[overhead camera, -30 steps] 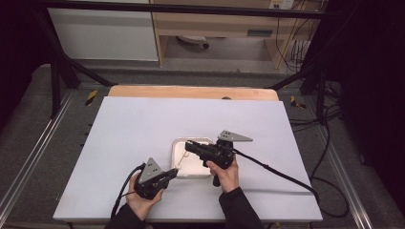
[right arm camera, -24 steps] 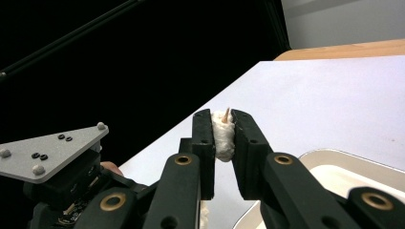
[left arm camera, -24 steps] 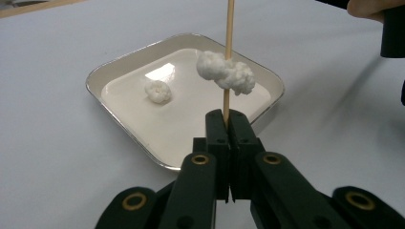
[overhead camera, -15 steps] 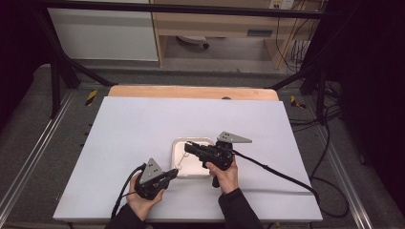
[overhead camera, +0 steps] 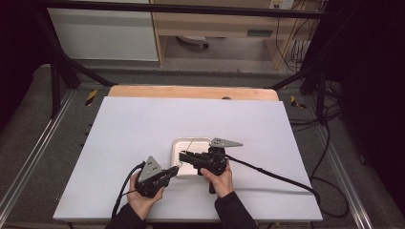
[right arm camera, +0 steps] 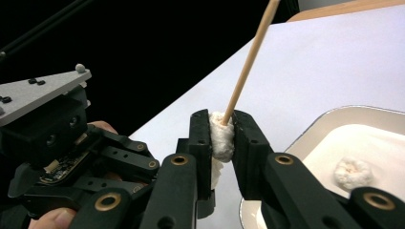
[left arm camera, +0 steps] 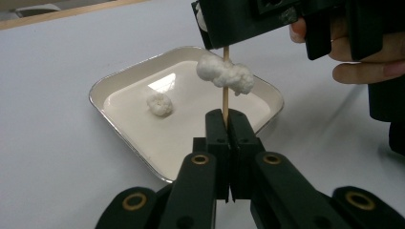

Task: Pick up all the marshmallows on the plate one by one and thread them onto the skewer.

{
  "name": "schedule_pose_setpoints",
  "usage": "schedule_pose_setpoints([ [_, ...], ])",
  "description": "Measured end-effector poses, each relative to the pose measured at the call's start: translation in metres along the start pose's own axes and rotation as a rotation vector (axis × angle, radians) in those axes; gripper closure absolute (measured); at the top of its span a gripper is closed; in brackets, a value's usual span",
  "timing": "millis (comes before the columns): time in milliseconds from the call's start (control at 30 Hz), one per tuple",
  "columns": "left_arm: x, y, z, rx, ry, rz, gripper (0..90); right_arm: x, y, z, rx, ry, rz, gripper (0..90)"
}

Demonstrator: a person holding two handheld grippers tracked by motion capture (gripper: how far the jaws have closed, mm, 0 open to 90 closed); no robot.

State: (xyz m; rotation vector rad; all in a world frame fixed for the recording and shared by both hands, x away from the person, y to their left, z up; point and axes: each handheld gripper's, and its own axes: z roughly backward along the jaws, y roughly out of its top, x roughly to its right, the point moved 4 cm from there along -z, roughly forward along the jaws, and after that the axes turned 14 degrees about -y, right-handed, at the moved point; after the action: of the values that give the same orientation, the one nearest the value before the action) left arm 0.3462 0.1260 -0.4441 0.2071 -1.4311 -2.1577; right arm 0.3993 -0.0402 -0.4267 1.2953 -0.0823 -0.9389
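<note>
Pulling too hard risks snapping the thin wooden skewer (overhead camera: 187, 145) or tearing the soft white marshmallow pieces (left arm camera: 224, 74).

High view, lower centre: left gripper (overhead camera: 173, 170) and right gripper (overhead camera: 184, 156) meet over the square white metal tray (overhead camera: 177, 144).

Left gripper view: jaws pressed together, pinching the skewer's base; a loose marshmallow piece (left arm camera: 159, 104) lies in the tray, upper left.

Right gripper view: right jaws have just been opening slightly, marshmallow between them, pads touching it at centre.
</note>
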Motion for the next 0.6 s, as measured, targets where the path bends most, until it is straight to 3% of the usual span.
schedule_pose_setpoints([
  [67, 0.000, 0.000, 0.000, 0.001, -0.005, -0.002, 88.9, 0.000, 0.001, 0.001, 0.007, -0.007, 0.004, 75.6],
  [133, 0.001, 0.000, 0.001, 0.002, -0.012, -0.008, 88.8, 0.000, 0.004, 0.003, 0.012, -0.027, 0.017, 58.6],
  [300, 0.002, 0.000, 0.001, -0.012, -0.014, -0.020, 88.7, 0.001, 0.008, 0.010, -0.010, -0.056, 0.063, 47.5],
  [367, -0.002, -0.001, 0.001, -0.020, -0.002, 0.004, 88.9, 0.001, 0.009, 0.011, -0.012, -0.047, 0.076, 37.2],
  [400, -0.004, -0.002, 0.001, -0.016, 0.000, 0.016, 89.0, 0.000, 0.009, 0.013, -0.011, -0.044, 0.080, 36.5],
  [600, -0.008, -0.001, 0.008, -0.007, 0.009, 0.015, 88.9, 0.004, 0.012, 0.019, -0.030, -0.092, 0.119, 21.5],
])
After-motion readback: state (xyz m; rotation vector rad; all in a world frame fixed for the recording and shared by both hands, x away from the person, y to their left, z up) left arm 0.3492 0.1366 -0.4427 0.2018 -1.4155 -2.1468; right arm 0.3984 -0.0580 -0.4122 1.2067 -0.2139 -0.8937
